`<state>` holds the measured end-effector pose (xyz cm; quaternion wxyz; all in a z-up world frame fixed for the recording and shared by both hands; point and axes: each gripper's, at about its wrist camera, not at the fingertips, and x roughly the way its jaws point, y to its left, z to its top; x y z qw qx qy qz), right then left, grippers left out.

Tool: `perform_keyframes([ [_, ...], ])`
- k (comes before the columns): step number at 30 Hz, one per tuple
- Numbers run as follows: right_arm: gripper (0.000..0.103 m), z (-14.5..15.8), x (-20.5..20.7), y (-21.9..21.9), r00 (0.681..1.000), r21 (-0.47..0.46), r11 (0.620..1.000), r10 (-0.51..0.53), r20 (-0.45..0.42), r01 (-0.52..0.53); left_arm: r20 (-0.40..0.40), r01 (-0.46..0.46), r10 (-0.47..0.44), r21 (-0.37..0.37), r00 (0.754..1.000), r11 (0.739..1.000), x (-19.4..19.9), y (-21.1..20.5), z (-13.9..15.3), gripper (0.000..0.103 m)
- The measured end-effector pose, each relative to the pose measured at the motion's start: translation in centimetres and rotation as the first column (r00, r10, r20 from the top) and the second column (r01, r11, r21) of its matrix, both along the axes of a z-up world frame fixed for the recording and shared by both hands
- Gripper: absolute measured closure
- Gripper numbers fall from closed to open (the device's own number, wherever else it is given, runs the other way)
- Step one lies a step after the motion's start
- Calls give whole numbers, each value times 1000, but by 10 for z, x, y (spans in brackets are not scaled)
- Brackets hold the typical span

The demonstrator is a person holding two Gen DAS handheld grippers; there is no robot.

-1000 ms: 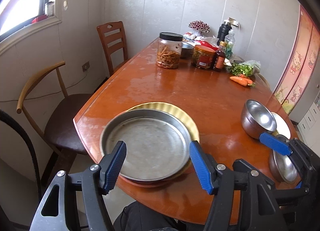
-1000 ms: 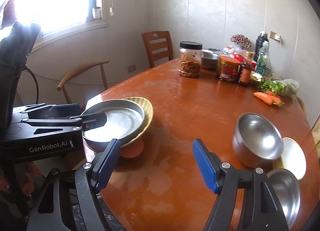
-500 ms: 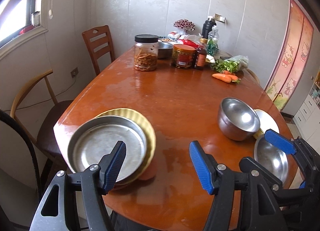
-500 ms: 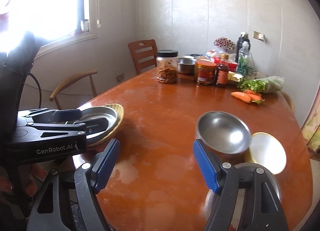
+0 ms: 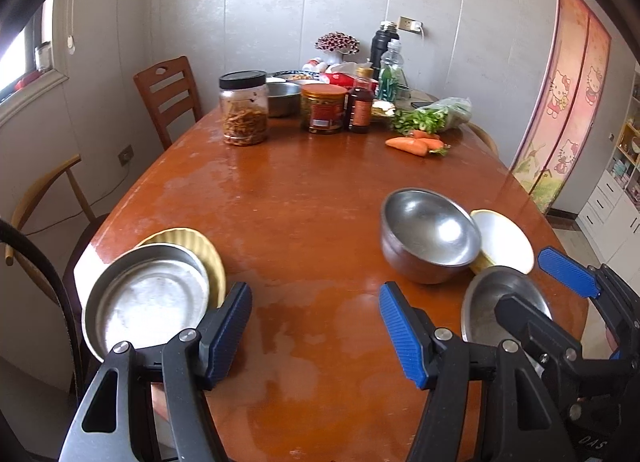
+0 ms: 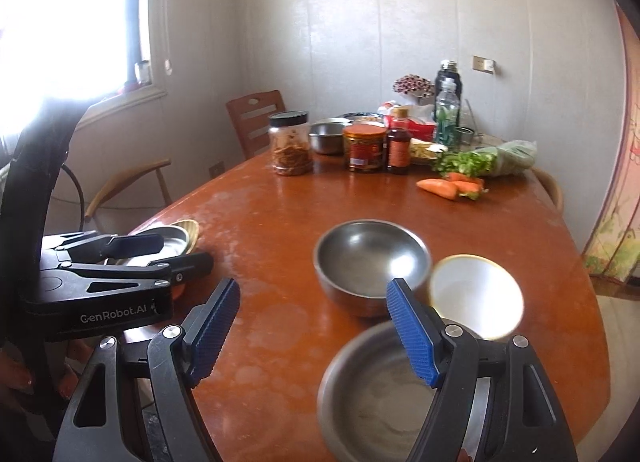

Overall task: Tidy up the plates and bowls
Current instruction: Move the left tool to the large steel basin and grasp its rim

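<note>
I'm seeing the steel plate sitting on the yellow plate at the table's left edge. My left tongs are hanging released over bare wood, gripping nothing. Right of them, the big steel bowl, white bowl and small steel bowl are clustering together. My right tongs are hanging released too, empty, above the small steel bowl.

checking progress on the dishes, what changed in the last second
Both the left gripper and right gripper swung from the plate stack toward the bowls, still open and empty. Nothing was picked up; plates, bowls and table stayed put.
</note>
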<state>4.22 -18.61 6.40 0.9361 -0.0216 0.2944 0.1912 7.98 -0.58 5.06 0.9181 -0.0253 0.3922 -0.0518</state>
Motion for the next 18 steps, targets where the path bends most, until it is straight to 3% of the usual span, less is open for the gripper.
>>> perform_keyframes([
  [18, 25, -13, -11, -68, 994, 17, 995, -100, -38, 100, -42, 90, -91, -26, 995, 996, 0, -60, -16, 37],
])
